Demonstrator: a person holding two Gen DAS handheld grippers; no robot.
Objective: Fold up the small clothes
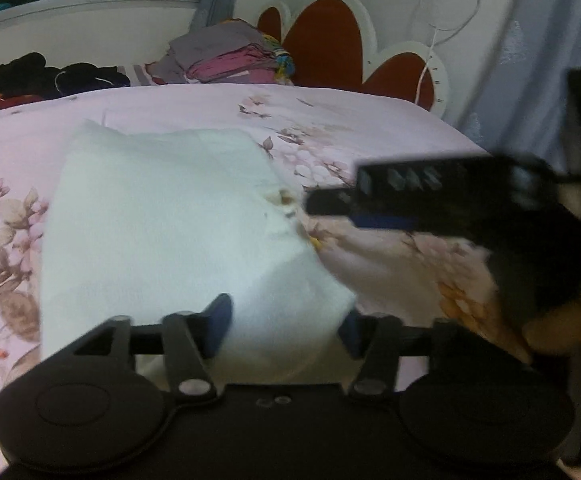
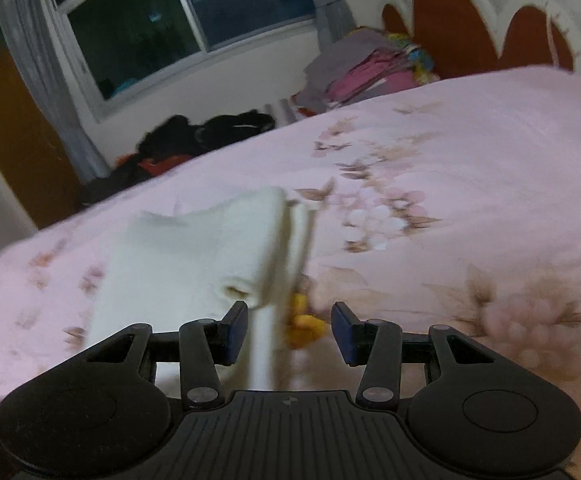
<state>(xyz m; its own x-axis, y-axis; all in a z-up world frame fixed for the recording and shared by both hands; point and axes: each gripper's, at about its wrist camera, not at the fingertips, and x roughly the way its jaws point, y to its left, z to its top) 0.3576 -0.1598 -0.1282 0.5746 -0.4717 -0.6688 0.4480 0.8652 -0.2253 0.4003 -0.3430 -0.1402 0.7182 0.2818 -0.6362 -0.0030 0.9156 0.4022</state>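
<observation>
A small white garment (image 1: 162,220) lies folded on the pink flowered bed sheet (image 1: 370,128). My left gripper (image 1: 283,330) is open, and the garment's near edge lies between its blue pads without being pinched. The right gripper (image 1: 322,204) reaches in from the right, its tip at the garment's right edge. In the right wrist view the right gripper (image 2: 290,332) is open over the white garment (image 2: 194,248). A white strip of cloth and a yellow patch (image 2: 304,324) lie between its fingers, not clamped.
A stack of folded clothes (image 1: 226,60) sits at the far end of the bed by the red and white headboard (image 1: 326,40). A dark heap of clothes (image 1: 50,76) lies beyond the bed's far left edge, under the window. A hand (image 1: 562,320) holds the right gripper.
</observation>
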